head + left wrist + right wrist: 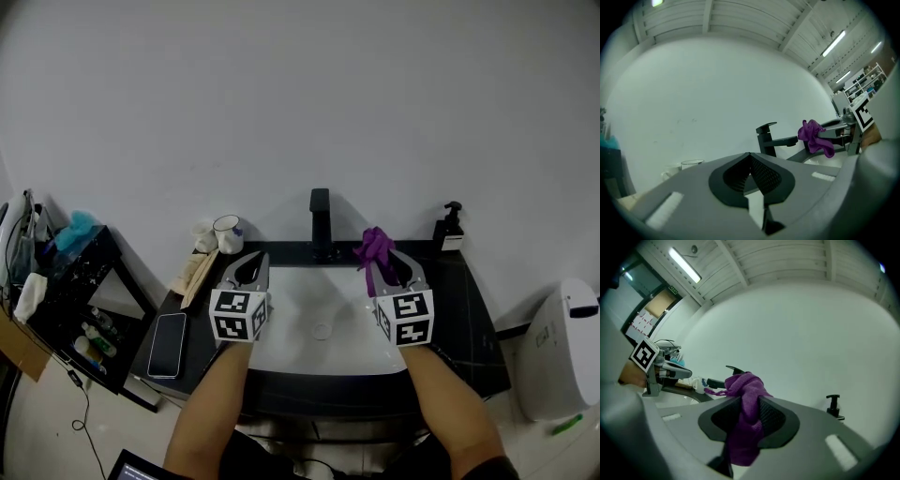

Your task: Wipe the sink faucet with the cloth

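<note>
The black faucet [320, 220] stands upright at the back of the white sink [319, 323]. My right gripper [380, 260] hovers just right of the faucet, shut on a bunched purple cloth [375, 246] that sticks out beyond its tips. In the right gripper view the cloth [746, 390] fills the gap between the jaws and hides most of the faucet [732, 370]. My left gripper [252, 259] hovers over the sink's left side, shut with nothing in it. From the left gripper view, the faucet [768, 139] and the cloth [813, 136] lie ahead, to the right of the left gripper [750, 157].
A black soap dispenser [449, 228] stands at the counter's back right. A white mug [228, 233] and a folded item sit at back left, and a phone [168, 344] lies on the left counter. A dark side shelf [80, 281] stands left, a white bin [562, 347] right.
</note>
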Motion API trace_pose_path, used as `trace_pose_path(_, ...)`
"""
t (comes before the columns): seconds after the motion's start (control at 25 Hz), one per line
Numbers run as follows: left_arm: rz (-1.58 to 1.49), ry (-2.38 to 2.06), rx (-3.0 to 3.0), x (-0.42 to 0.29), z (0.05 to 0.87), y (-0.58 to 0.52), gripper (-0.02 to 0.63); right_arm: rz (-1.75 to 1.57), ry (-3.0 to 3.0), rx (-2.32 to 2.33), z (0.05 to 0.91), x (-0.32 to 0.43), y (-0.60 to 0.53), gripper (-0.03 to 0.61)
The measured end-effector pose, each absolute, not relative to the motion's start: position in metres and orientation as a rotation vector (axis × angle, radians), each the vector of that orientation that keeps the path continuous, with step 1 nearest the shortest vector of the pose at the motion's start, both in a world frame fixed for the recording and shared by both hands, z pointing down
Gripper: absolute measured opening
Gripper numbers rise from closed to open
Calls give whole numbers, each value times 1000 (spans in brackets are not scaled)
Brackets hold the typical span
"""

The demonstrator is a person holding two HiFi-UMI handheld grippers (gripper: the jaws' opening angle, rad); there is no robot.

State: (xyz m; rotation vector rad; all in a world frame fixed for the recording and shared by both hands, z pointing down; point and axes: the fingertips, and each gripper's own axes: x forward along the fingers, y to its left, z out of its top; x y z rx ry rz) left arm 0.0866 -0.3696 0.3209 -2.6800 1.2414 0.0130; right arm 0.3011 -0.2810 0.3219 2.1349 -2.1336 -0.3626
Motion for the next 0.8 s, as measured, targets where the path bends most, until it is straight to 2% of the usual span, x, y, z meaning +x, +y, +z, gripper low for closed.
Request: trace_pose_path(0.8,14,1302,-2679,77,321,-374,17,-427,-2227,2077,315,283,-278,112)
